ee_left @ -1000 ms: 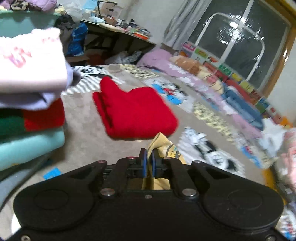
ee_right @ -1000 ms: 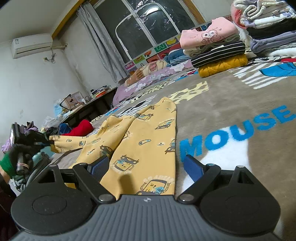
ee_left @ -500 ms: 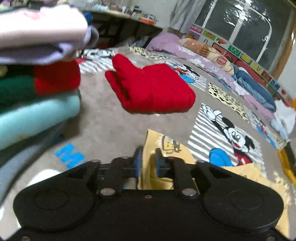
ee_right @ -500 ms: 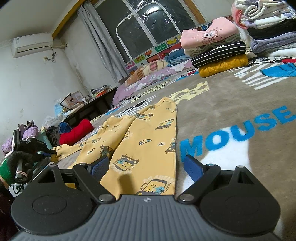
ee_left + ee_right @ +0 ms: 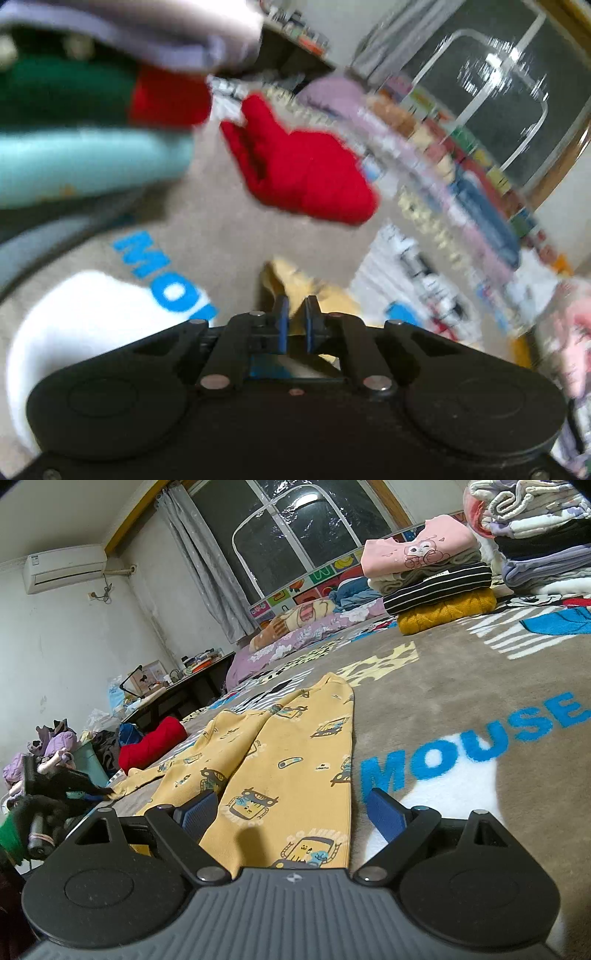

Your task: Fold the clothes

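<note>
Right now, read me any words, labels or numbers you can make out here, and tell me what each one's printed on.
"MOUSE": blue letters on the carpet, right wrist view.
"MO": start of blue letters on the carpet, left wrist view; the rest is hidden.
Print on the yellow pajama pants: too small to read.
Label on the striped folded garment: too small to read.

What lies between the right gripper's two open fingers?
In the right wrist view, the right gripper straddles the yellow pants, lying flat on the rug.
</note>
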The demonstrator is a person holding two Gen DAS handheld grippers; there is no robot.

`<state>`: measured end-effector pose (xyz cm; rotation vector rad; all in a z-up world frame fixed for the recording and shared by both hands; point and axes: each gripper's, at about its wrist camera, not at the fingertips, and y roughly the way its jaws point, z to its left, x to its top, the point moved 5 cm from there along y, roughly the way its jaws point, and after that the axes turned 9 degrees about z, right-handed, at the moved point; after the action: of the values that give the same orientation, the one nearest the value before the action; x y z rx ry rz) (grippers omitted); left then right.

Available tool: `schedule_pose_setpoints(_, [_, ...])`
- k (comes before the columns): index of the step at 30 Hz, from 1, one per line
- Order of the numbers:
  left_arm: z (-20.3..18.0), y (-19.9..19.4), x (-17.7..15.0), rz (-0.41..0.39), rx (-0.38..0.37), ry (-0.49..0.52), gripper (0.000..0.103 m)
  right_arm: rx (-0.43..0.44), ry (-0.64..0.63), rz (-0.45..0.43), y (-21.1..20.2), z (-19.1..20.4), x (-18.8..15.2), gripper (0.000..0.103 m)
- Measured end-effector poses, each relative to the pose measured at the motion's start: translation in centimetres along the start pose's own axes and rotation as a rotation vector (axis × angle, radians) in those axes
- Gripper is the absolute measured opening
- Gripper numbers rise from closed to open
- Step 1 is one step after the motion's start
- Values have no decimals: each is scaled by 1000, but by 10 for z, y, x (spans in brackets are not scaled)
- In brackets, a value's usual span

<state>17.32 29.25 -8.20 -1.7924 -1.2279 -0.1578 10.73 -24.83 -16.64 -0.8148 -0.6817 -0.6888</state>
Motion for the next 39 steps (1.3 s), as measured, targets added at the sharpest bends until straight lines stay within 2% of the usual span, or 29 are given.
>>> schedule_pose_setpoints(3, [-2,-18,0,10,13,-21,5,0,0,0,0,0,0,88])
schedule_pose_setpoints(8, [2,5,-16,111,201,97,8,-2,-1,2,0,0,0,88])
schedule_pose_setpoints(10, [-1,3,-18,92,252,138,10,-2,-1,2,-1,1,0,88])
schedule_pose_setpoints(12, [-10,-4,-14,30,314,190,10,-2,-1,2,-1,1,0,88])
schedule_pose_setpoints(14, [-19,-10,-11,-30,339,239,10,-2,-1,2,0,0,1,88])
schedule_pose_setpoints(16, [-25,-12,-9,-60,315,255,10,0,-1,2,-1,0,1,88])
schedule_pose_setpoints(18, [-36,-7,-13,-63,255,277,10,1,-2,3,-1,0,1,88])
schedule_pose_setpoints(26, [-110,28,-63,38,11,437,10,14,27,8,-4,-1,4,88])
schedule_pose_setpoints(29, [-129,31,-83,49,-8,516,10,39,116,7,-12,-6,6,85])
schedule_pose_setpoints(32, [-139,31,-94,64,-39,548,10,25,187,37,-23,-8,4,78])
schedule_pose_setpoints(35, [-145,27,-102,67,-51,572,10,-39,100,77,-36,8,-1,78])
schedule_pose_setpoints(38, [-145,21,-108,67,-51,572,10,-130,-163,128,-44,43,-9,79])
schedule_pose_setpoints(39, [-145,19,-109,67,-50,570,10,-133,-183,157,-44,48,-13,78])
